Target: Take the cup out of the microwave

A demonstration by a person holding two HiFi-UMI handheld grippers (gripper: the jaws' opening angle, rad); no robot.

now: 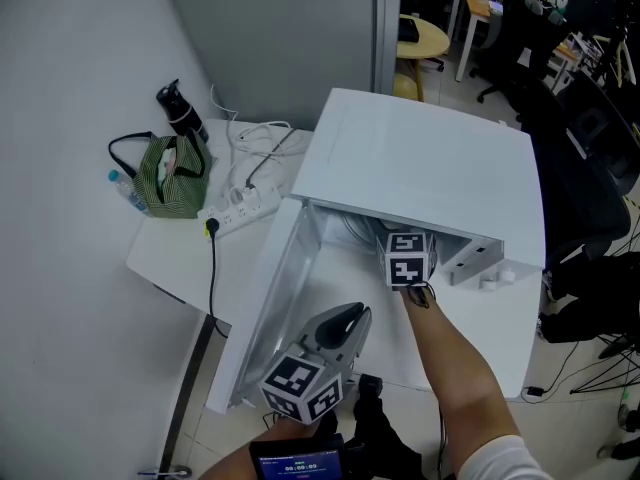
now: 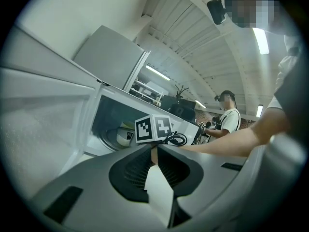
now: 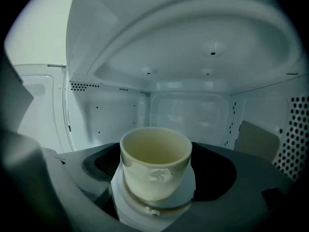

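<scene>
Grey shell and white pads fill the bottom of the left gripper view: the left hand-held gripper [image 2: 154,151] has its jaws pressed together with nothing between them. In the head view it hangs just outside the microwave [image 1: 430,158], in front of the open door [image 1: 268,298], which swings out to the microwave's left.

Past it, the person's right forearm [image 1: 455,353] reaches into the microwave's mouth, the marker cube [image 1: 408,260] sitting right at the opening. The right hand-held gripper [image 3: 154,199] is inside the cavity with its jaws closed against the lower sides of the cup [image 3: 155,158] — a cream cup, upright, mouth open and seemingly empty, a pale emblem on its front. The cup is inside the microwave, with the perforated side walls and the back wall behind it.

Left of the microwave, on the white counter [image 1: 180,248], lie a power strip [image 1: 240,206] with a black plug and white cables, and farther left a green striped bag [image 1: 172,176]. A black bottle [image 1: 181,111] stands just behind the bag, at the wall.
</scene>
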